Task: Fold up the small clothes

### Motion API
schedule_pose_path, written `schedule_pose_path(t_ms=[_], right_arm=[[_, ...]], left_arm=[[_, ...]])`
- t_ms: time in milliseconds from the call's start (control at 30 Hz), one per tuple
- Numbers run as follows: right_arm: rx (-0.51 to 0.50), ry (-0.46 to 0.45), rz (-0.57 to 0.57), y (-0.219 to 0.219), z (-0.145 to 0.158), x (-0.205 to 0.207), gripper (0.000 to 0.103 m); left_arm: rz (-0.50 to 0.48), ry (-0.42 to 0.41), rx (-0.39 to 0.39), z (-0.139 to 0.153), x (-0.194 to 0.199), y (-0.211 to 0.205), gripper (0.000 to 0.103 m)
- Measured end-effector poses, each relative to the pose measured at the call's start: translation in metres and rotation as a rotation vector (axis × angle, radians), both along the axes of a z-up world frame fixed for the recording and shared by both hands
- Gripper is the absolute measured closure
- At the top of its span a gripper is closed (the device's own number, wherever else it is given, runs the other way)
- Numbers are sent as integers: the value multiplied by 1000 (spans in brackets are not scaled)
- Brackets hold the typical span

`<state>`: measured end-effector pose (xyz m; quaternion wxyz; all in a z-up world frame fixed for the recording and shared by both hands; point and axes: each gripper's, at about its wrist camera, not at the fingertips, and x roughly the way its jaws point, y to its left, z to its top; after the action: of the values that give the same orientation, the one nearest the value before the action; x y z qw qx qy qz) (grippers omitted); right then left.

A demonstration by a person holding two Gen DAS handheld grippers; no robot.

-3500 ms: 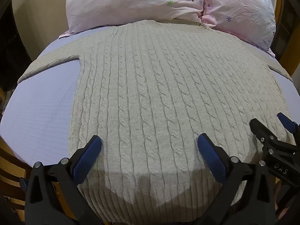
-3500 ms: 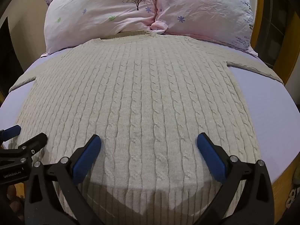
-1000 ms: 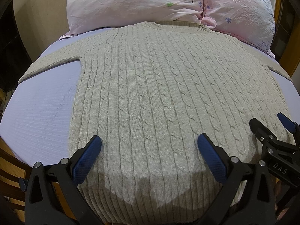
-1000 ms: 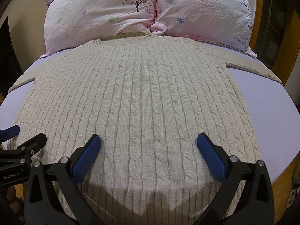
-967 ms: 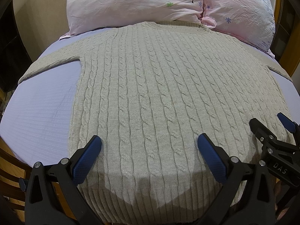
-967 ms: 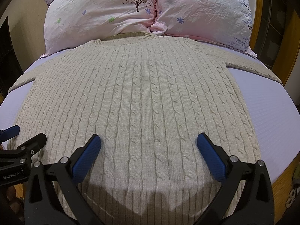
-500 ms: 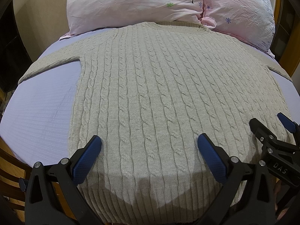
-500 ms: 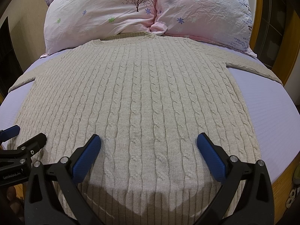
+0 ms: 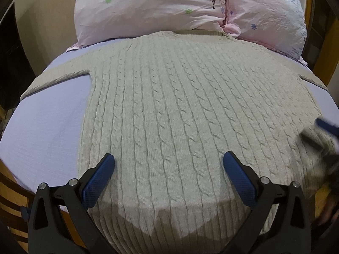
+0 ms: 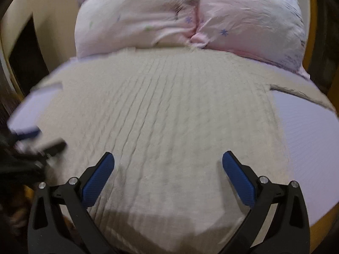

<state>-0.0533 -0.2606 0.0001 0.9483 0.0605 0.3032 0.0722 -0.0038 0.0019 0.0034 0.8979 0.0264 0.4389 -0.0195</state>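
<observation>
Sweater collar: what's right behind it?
Two pink floral pillows sit right behind the beige cable-knit sweater, its collar against them. The lavender sheet under the sweater's body is covered.

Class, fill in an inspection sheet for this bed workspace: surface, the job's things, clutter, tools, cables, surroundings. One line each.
Surface: bed sheet, pale lilac, smooth, bare on both sides of the garment.
Job's things: cable-knit sweater, beige, lying flat and unfolded, collar toward the pillows, sleeves spread sideways.
Clutter: nothing seen.
Tools: left tool open, empty, above the sweater's lower part; right tool open, empty, its view motion-blurred.
Cables: nothing seen.
Surroundings: two pink flowered pillows at the head of the bed; wooden bed frame at the edges; cream wall behind.
</observation>
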Motion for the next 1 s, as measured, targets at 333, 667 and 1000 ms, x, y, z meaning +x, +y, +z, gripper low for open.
schedule_pose_path(t_ms=[333, 667, 1000], right_arm=[[431, 16, -588, -272, 40, 69, 10], [665, 135, -884, -408, -10, 125, 52], [644, 115, -961, -434, -34, 144, 85]], left_arm=[[-19, -106, -63, 24, 20, 29, 1], [138, -336, -173, 58, 52, 102, 1], [235, -383, -203, 60, 65, 148, 1]])
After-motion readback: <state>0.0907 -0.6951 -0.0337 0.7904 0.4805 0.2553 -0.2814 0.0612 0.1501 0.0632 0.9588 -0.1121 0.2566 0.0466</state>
